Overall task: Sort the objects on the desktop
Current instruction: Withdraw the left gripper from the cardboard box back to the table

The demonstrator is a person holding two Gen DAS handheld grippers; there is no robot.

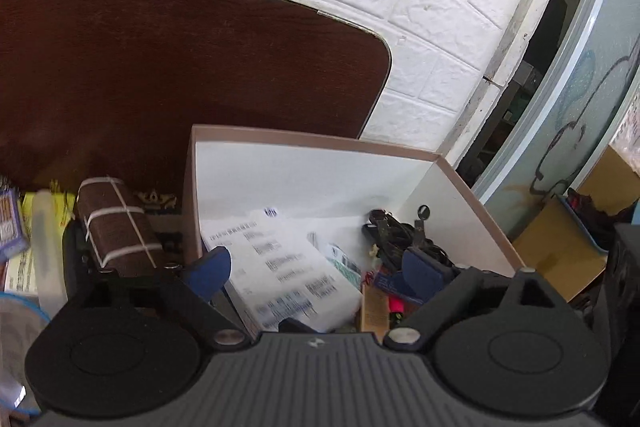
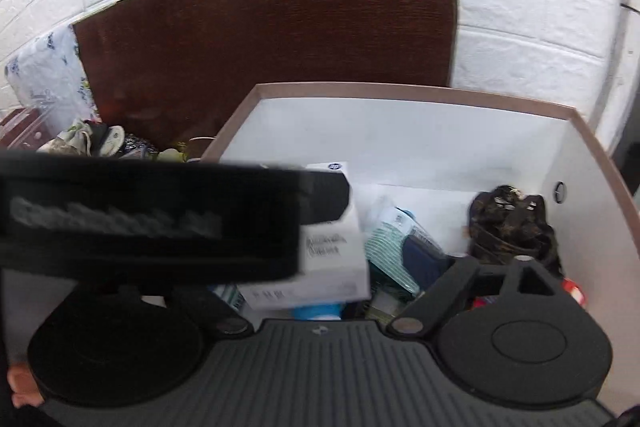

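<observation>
A white storage bin with a brown rim holds a white box with printed labels, a teal striped packet and a black bundle of straps with a key. My left gripper hangs over the bin, open, its blue pads either side of the white box and clear of it. My right gripper is also over the bin and open. Only its right blue pad shows. A blurred black bar hides the left one.
Left of the bin lie a brown roll tied with white string, a clear tube and yellow papers. A dark wooden board leans on the white brick wall. A yellow cardboard box stands to the right. A hand shows at lower left.
</observation>
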